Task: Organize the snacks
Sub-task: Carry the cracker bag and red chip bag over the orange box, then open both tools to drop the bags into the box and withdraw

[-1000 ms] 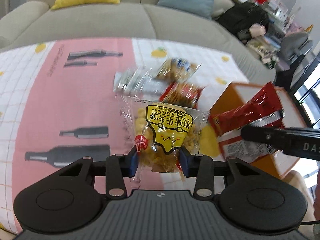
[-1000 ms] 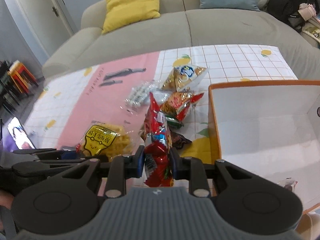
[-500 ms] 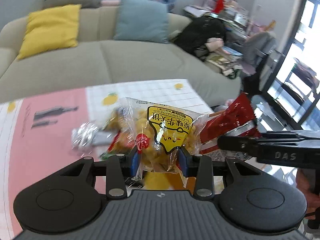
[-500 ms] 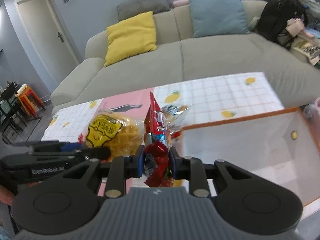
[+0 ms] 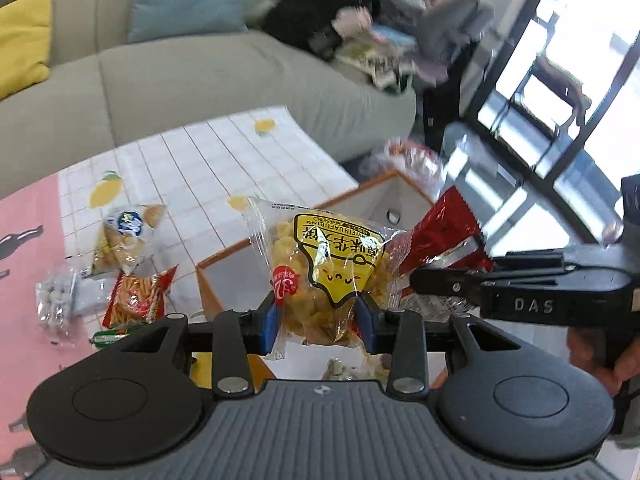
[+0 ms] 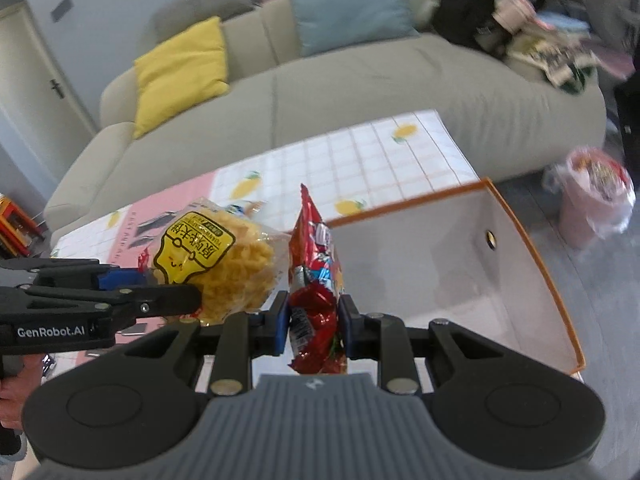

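Note:
My left gripper (image 5: 320,318) is shut on a clear bag of yellow snacks (image 5: 328,268) and holds it in the air above the near edge of the orange-rimmed white box (image 5: 280,238). My right gripper (image 6: 314,320) is shut on a red snack bag (image 6: 316,276) and holds it upright over the same box (image 6: 520,232). The two bags hang side by side; the yellow bag (image 6: 216,260) sits left of the red one, and the red bag (image 5: 444,232) shows right of the yellow one.
On the pink and white lemon-print tablecloth (image 5: 192,160) lie a blue-labelled chip bag (image 5: 124,236), a red bag of sticks (image 5: 138,298) and a silver-grey pack (image 5: 60,300). A grey sofa (image 6: 360,80) stands behind. A pink bin (image 6: 592,200) stands on the floor at right.
Both grippers have lifted their bags off the table and carried them right, over the box. Both stay shut on their bags.

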The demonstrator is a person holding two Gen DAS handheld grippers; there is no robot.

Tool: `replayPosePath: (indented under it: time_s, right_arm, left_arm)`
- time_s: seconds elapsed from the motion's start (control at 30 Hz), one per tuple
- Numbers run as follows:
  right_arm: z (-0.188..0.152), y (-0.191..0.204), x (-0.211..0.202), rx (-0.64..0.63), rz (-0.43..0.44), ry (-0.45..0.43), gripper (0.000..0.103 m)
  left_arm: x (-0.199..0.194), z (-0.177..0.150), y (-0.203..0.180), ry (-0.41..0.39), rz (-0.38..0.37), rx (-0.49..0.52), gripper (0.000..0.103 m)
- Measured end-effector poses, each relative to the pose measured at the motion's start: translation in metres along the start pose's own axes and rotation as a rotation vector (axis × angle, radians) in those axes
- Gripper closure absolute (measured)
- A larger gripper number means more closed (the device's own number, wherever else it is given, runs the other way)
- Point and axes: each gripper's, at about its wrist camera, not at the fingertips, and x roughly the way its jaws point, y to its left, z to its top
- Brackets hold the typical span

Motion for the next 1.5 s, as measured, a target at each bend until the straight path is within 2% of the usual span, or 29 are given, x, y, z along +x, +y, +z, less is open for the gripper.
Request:
replayPosePath:
  time_s: [0.27,0.33,0.5,0.63,0.73,0.83,0.9,0.93,1.07,1.27,1.43,1.5]
  right_arm:
    - [-0.001,-0.029,0.044,0.033,-0.064,0.1,0.08]
    - [-0.002,-0.032,0.054,0.025,-0.088,0.116,0.08]
    - [-0.003,-0.038,0.074,0.021,-0.068,0.16,0.08]
    - [0.0,-0.034,0.086,-0.015,-0.059,0.179,0.08]
    - [0.0,-0.036,0.093,-0.003,-0.042,0.194,0.08]
    - [-0.001,-0.041,0.099,0.032,-0.011,0.215,0.08]
    - [0.0,-0.04,0.106,0.044,-0.004,0.228,0.08]
    - [-0.001,-0.039,0.108,0.044,-0.009,0.233,0.08]
    - [-0.003,-0.034,0.11,0.018,-0.03,0.243,0.08]
    - [0.0,-0.035,0.117,0.059,0.03,0.264,0.079]
    - [-0.002,-0.035,0.121,0.047,-0.034,0.285,0.072]
    - [-0.003,-0.035,0.12,0.029,-0.07,0.29,0.065]
  left_arm:
    - [0.06,-0.003,-0.002,0.226,0.047,0.146,0.059]
    - [0.071,-0.008,-0.006,0.271,0.066,0.211,0.059]
    - [0.093,-0.015,-0.024,0.363,0.09,0.4,0.059]
    - [0.105,-0.016,-0.027,0.388,0.106,0.462,0.059]
    - [0.112,-0.017,-0.026,0.405,0.106,0.477,0.059]
    - [0.12,-0.022,-0.024,0.434,0.124,0.505,0.055]
    - [0.122,-0.022,-0.026,0.427,0.136,0.523,0.051]
    - [0.121,-0.024,-0.026,0.412,0.141,0.533,0.046]
    - [0.113,-0.021,-0.025,0.369,0.11,0.524,0.033]
    - [0.09,-0.013,-0.02,0.307,0.095,0.467,0.031]
    - [0.076,-0.01,-0.017,0.278,0.118,0.413,0.031]
    - [0.072,-0.009,-0.015,0.266,0.12,0.401,0.031]
